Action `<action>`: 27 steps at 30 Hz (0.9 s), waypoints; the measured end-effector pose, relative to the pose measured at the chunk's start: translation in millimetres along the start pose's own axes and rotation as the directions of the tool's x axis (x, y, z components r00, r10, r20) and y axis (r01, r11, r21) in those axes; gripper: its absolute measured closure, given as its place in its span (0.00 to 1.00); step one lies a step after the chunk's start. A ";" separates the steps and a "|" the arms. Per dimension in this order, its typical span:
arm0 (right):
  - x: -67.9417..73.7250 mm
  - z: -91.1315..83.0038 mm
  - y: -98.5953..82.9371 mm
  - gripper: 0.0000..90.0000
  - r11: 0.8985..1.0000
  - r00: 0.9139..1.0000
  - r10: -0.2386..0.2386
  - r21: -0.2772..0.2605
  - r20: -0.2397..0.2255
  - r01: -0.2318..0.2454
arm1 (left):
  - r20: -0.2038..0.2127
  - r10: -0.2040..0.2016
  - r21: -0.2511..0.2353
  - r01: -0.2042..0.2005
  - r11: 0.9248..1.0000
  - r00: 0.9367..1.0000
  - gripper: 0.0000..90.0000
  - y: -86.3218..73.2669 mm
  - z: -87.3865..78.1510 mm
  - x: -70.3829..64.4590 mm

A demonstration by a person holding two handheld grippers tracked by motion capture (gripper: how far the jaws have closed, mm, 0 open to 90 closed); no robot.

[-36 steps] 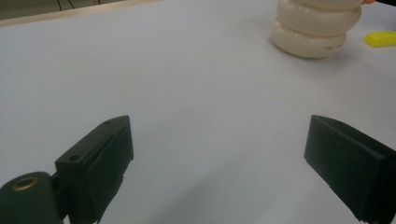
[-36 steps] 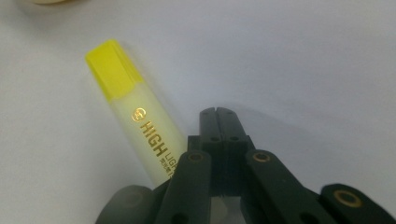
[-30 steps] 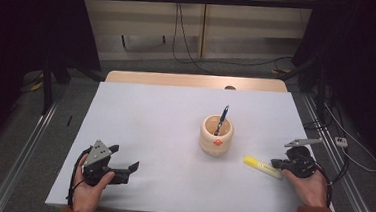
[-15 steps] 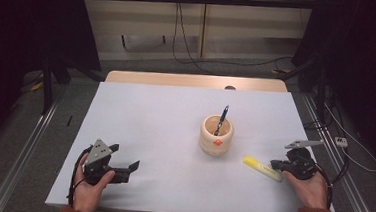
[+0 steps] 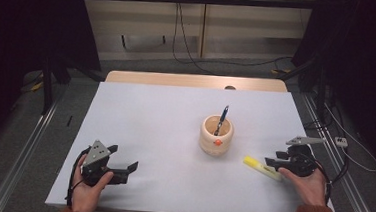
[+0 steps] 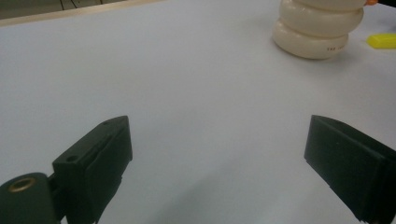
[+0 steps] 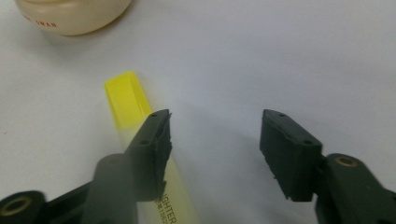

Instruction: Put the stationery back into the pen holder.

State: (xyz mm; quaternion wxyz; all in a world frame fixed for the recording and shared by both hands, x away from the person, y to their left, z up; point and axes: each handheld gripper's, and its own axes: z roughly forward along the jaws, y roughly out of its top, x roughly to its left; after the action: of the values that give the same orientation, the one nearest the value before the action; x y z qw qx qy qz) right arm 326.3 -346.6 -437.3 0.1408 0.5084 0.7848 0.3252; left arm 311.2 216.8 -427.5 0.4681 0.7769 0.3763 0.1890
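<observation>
The yellow highlighter (image 7: 140, 140) carries dark capitals along its pale barrel, at about 6 o'clock in the right gripper view; the letters "IGHTER" can be read. The cream holder (image 7: 70, 16), at 11 o'clock there, bears small reddish print ending in "SWAN". Its small dark mark in the left gripper view (image 6: 317, 28) is too small to read.

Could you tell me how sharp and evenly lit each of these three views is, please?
High view: sharp, table bright, surroundings dark. Left gripper view: soft; wooden holder and near jaws slightly blurred. Right gripper view: yellow highlighter fairly crisp, with a soft shadow between the jaws of the right gripper.
</observation>
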 end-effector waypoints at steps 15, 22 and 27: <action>-4.7 -18.9 3.9 0.08 0.995 1.000 -0.024 -0.092 0.012 0.025 | 0.002 0.005 -0.001 -0.005 1.000 1.000 0.09 -0.2 -0.8 -0.8; 7.4 -18.6 10.4 0.11 0.994 0.996 -0.080 -0.079 -0.027 0.078 | 0.004 0.009 0.003 -0.009 1.000 1.000 0.09 -0.1 -0.1 -1.3; 18.6 -14.8 16.2 0.11 0.990 0.991 -0.124 -0.076 -0.053 0.119 | 0.003 0.014 0.009 -0.014 1.000 1.000 0.09 -0.2 -0.5 -1.5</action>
State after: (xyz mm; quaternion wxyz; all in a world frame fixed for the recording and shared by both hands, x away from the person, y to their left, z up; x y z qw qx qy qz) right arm 321.4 -331.0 -413.6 0.1560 0.4445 0.8058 0.3589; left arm 309.8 216.0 -427.4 0.4638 0.7819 0.3711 0.1894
